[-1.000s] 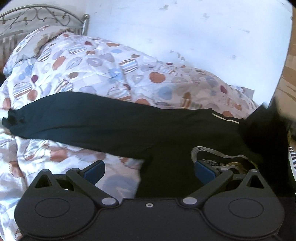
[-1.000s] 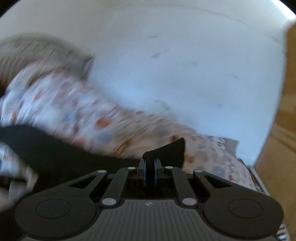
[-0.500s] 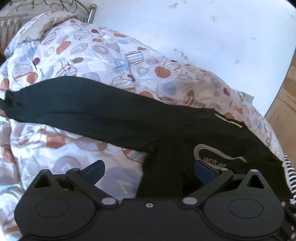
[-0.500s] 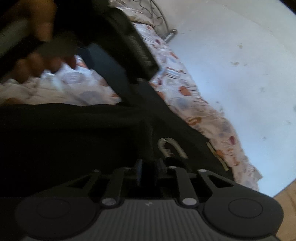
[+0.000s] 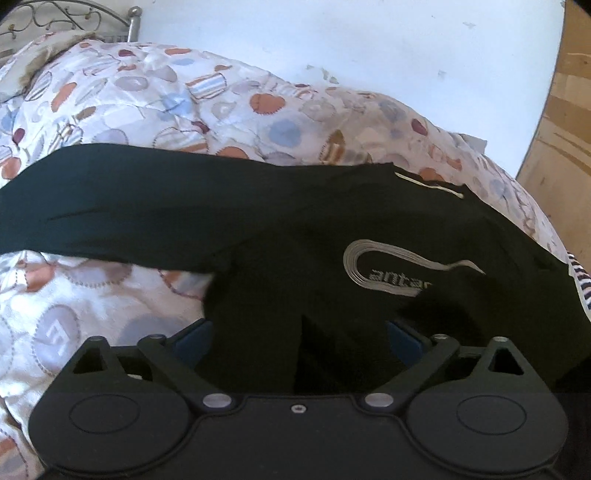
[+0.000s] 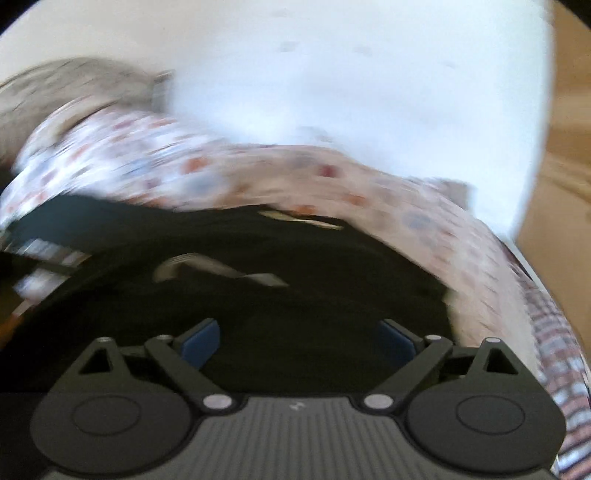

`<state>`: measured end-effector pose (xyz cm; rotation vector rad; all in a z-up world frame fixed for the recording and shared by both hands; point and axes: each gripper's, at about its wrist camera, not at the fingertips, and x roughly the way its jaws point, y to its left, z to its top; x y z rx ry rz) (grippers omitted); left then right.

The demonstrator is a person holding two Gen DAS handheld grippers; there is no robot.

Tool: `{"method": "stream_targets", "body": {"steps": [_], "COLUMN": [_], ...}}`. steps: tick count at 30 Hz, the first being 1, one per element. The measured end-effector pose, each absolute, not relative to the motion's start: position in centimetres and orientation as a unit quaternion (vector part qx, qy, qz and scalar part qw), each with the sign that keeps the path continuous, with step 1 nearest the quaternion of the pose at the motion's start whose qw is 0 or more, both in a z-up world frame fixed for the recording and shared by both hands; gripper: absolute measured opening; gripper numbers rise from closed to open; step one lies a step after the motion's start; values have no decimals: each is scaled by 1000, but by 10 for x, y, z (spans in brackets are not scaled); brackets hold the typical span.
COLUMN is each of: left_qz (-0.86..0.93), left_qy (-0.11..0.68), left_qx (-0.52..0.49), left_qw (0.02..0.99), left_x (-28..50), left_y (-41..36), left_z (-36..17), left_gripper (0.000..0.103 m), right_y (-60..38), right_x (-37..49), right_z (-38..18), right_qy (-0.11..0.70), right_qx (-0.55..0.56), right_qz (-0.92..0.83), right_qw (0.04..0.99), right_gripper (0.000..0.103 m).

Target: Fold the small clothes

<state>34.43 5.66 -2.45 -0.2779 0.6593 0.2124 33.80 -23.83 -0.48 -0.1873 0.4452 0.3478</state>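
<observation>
Both tongs spread wide, right tongs (image 6: 297, 339) just opened, left tongs (image 5: 297, 339) angled down over black garment (image 5: 258, 206)

A puffy white quilt printed with orange, blue and maroon hearts and circles (image 5: 236, 107) covers the bed. At the head end, a grey wrought-iron scrolled headboard (image 5: 70, 16) stands against a plain white wall (image 5: 369, 40). A striped cloth edge (image 5: 580, 275), perhaps another bedcover, shows at the bed's right side, beside light wooden panelling (image 5: 561, 122).
</observation>
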Motion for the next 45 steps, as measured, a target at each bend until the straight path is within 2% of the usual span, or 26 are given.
{"method": "stream_targets", "body": {"steps": [3,4,5,6,7,9,10,11,13,14,15,16,18,24,31,33,34,35,36,39,41,45], "left_qz": [86,78,73,67,62,67,72,78,78,80,81,83,82,102,110,109,106,104,103,110,114,130], "left_qy": [321,321,323,325,328,328,328,329,325,321,316,310,300,281,300,299,300,299,295,292,290,310], "left_qx": [-143,-147,-150,-155,-158,-158,-155,-155,-171,-175,-175,-171,-162,-135,-139,-143,-146,-148,-149,-129,-125,-110], "left_qw": [932,932,932,931,929,929,929,928,927,927,929,931,936,945,937,937,937,937,938,941,942,935], "left_x": [340,339,339,339,340,341,341,341,339,337,334,331,325,313,316,316,316,315,314,315,318,328], "left_y": [53,52,51,51,50,49,50,52,58,60,60,60,58,53,58,58,58,57,56,50,48,45], "left_z": [-25,-25,-26,-27,-28,-30,-30,-30,-30,-28,-27,-24,-21,-19,-29,-27,-27,-26,-25,-24,-24,-27], "left_gripper": [82,72,58,50,38,29,15,7,4,3,3,2,2,0,0,4,13,23,27,44,61,65], "right_y": [-289,-302,-319,-331,-344,-358,-359,-361,-357,-352,-350,-346,-341,-349,-359,-364,-367,-370,-373,-378,-382,-394], "right_x": [370,387,401,414,429,463,478,493,517,529,539,549,559,557,562,557,552,543,534,497,472,428], "right_z": [-3,-3,-4,-6,-8,-14,-18,-19,-23,-25,-28,-30,-31,-12,-22,-22,-22,-21,-21,-22,-26,-37], "right_qy": [239,245,251,255,261,275,280,286,301,310,318,326,338,290,302,303,301,297,294,287,288,293], "right_qx": [-7,21,53,79,107,150,161,163,145,135,126,118,101,77,88,101,104,103,98,67,50,68], "right_qz": [115,106,90,80,71,62,62,67,72,71,71,72,72,42,33,38,41,46,52,68,67,80], "right_qw": [964,964,962,960,957,948,944,942,940,938,937,935,933,953,949,947,947,948,949,953,954,950], "right_gripper": [94,92,85,77,75,70,70,69,65,54,30,19,4,3,5,19,28,48,60,64,67,75]}}
